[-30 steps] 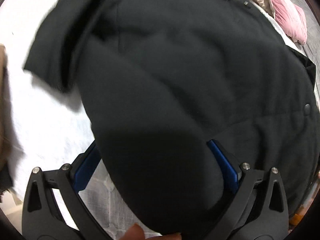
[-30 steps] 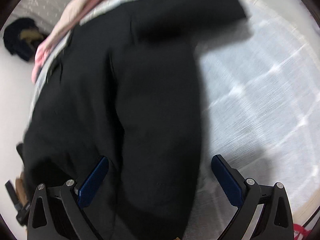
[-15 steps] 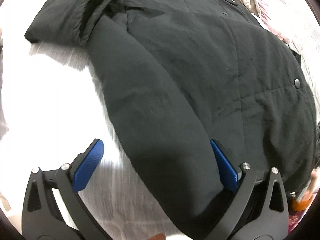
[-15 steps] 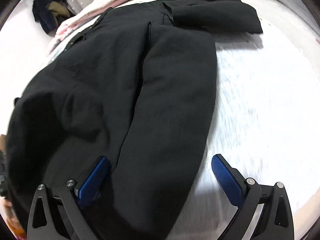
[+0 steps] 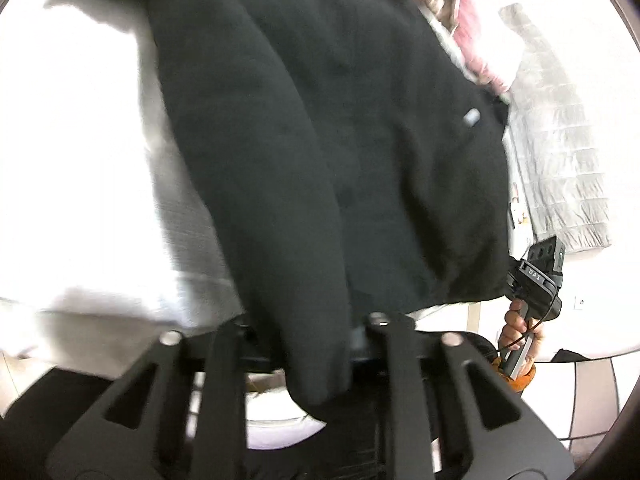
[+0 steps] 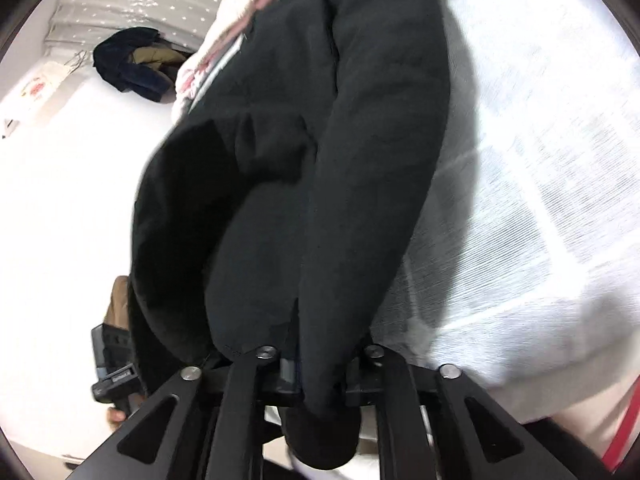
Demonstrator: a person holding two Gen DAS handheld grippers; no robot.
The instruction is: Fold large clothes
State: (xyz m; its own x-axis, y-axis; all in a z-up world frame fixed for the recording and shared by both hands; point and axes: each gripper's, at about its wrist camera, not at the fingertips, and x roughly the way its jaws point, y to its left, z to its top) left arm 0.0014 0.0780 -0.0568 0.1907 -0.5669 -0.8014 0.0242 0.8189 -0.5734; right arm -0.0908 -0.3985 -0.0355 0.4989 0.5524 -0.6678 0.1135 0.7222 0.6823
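Note:
A large black padded jacket (image 5: 340, 120) lies spread on a white bed cover (image 5: 80, 160). My left gripper (image 5: 308, 336) is shut on the cuff end of one black sleeve (image 5: 280, 220), which hangs through the jaws. My right gripper (image 6: 320, 364) is shut on the cuff end of the other sleeve (image 6: 360, 200); the jacket body (image 6: 240, 160) lies to its left. The right gripper's body (image 5: 538, 276) and the hand holding it show at the right of the left wrist view. The left gripper's body (image 6: 114, 376) shows at the lower left of the right wrist view.
Pink and beige clothes (image 5: 472, 40) lie piled beyond the jacket. A grey quilted garment (image 5: 560, 140) lies to the right. A dark blue and tan garment (image 6: 136, 64) lies on the floor, with a white bag (image 6: 36, 88) near it. The bed edge (image 6: 520, 360) is close.
Both grippers were open around the sleeves; they have closed on the sleeve cuffs and pulled back toward the bed's near edge.

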